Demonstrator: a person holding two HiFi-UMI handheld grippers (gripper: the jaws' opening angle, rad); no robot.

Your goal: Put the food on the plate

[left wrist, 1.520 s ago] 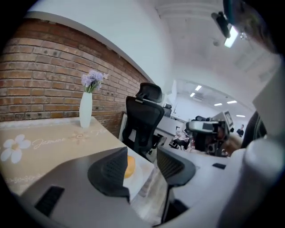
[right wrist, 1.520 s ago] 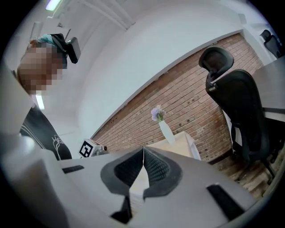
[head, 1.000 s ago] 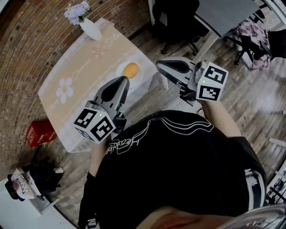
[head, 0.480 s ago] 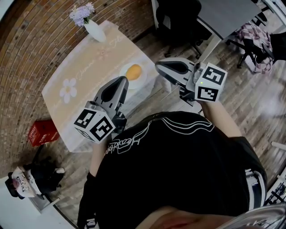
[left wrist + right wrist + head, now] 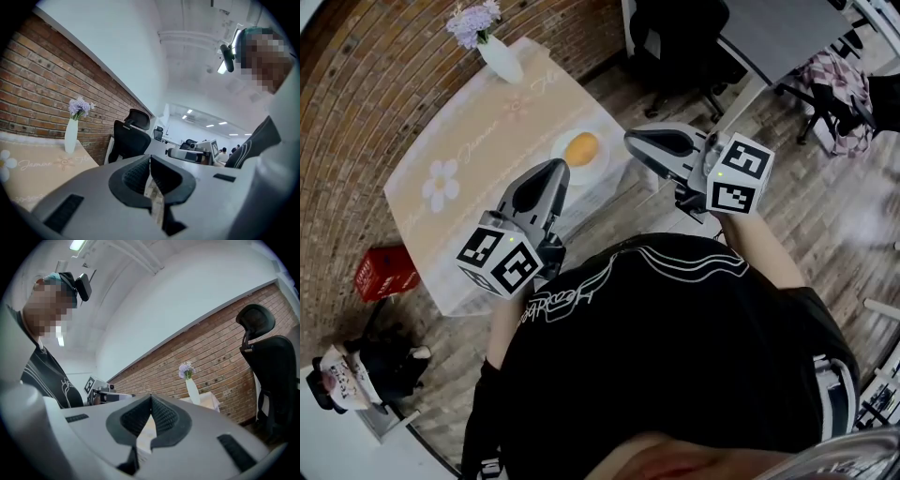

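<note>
Brick wall runs behind a cloth-covered table [image 5: 469,178]. On it the orange food [image 5: 581,148] sits on a white plate [image 5: 599,165] by the near right edge, and a vase of flowers [image 5: 499,58] stands at the far end. The left gripper [image 5: 555,172] and the right gripper [image 5: 634,141] are held up before the person, clear of the plate. Both have their jaws pressed together with nothing between them.

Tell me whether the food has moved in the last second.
No. The food lies on the plate as before, equally far from the vase and the cloth's daisy; the whole table drifts together, so only the camera moved.
</note>
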